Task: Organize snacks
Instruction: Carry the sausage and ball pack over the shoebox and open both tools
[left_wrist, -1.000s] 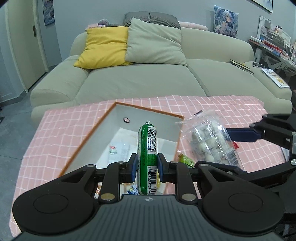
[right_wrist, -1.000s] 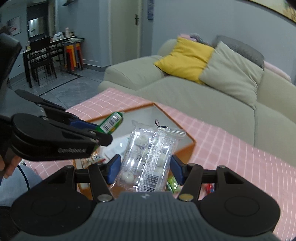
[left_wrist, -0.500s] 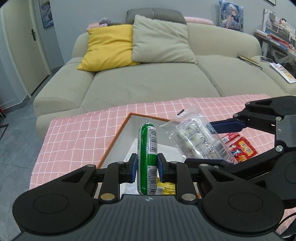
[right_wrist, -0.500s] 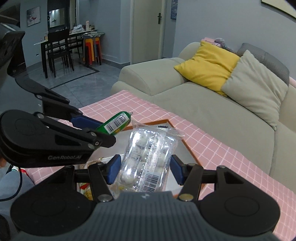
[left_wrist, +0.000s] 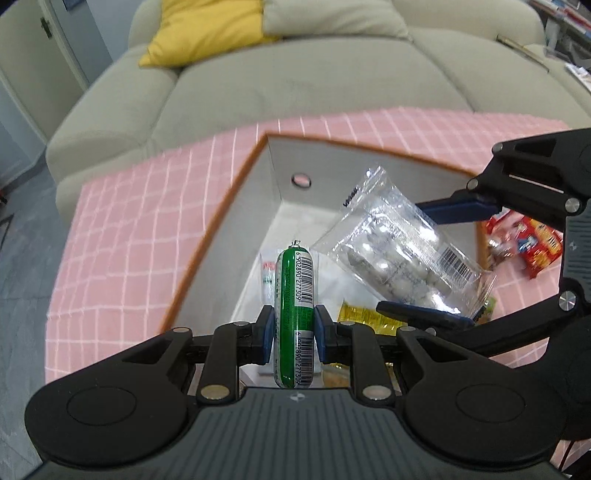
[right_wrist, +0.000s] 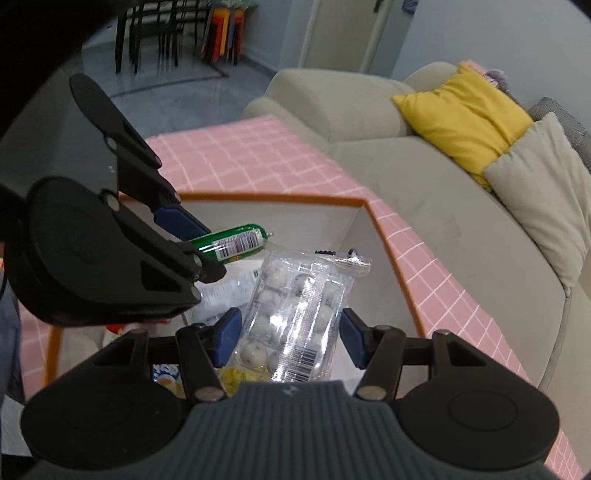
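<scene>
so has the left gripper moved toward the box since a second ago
Yes. The left gripper, jaws shut on the green sausage, has dropped closer over the orange-rimmed box, whose white inside now looms larger.

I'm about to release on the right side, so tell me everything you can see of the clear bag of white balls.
The clear bag is a flat, see-through plastic pouch, crinkly and glossy, holding rows of round whitish balls, some dark-speckled. It has a sealed top edge with a notch and a white barcode label near its lower end. The right gripper is shut on its sides, holding it tilted in the air above the open white box with the orange rim. Only the blue pads touch it.
</scene>
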